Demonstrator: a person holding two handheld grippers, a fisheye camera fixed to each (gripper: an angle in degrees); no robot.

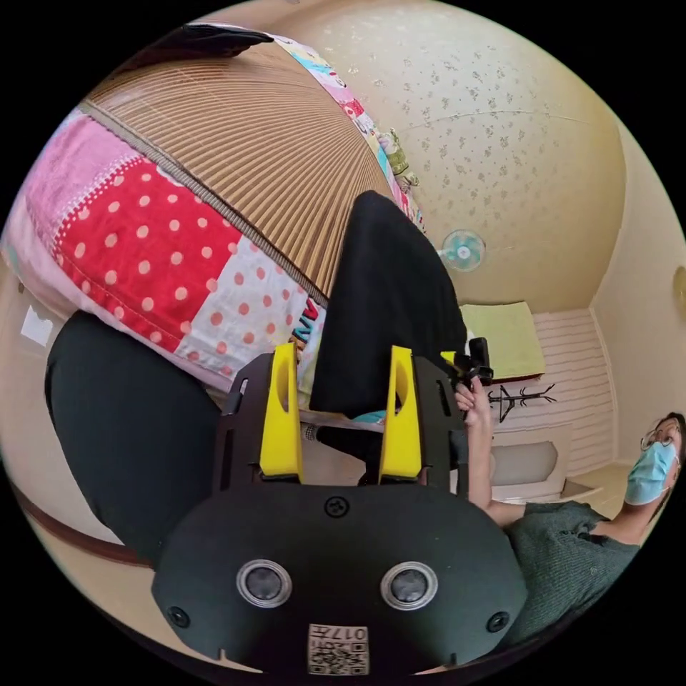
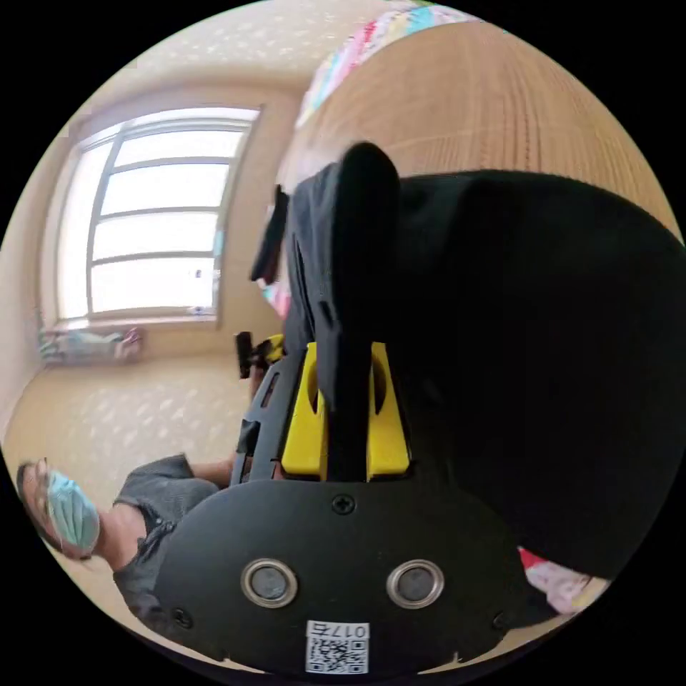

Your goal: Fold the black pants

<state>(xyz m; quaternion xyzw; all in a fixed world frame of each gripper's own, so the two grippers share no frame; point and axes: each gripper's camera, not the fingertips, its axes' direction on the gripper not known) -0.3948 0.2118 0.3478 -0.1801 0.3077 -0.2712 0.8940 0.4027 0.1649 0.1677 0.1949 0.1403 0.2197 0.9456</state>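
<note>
The black pants (image 1: 389,286) hang off the edge of a bed, draped over its woven mat (image 1: 250,150); another part of them (image 1: 121,429) bulges at the lower left. My left gripper (image 1: 343,351) is open, its yellow jaws wide apart on either side of the hanging cloth without pressing it. A hand holds my right gripper (image 1: 471,363) at the pants' far edge. In the right gripper view, my right gripper (image 2: 345,351) is shut on a raised fold of the black pants (image 2: 514,343), which spread wide to the right. The left gripper (image 2: 251,355) peeks out beside that fold.
A patchwork quilt (image 1: 143,236) with red dotted squares covers the bed's side. The person (image 1: 572,550), in a mask and a dark green top, is close by. On the far wall are a fan (image 1: 462,250), a coat rack (image 1: 516,396) and a green cloth (image 1: 506,339). A bright window (image 2: 157,214) stands behind.
</note>
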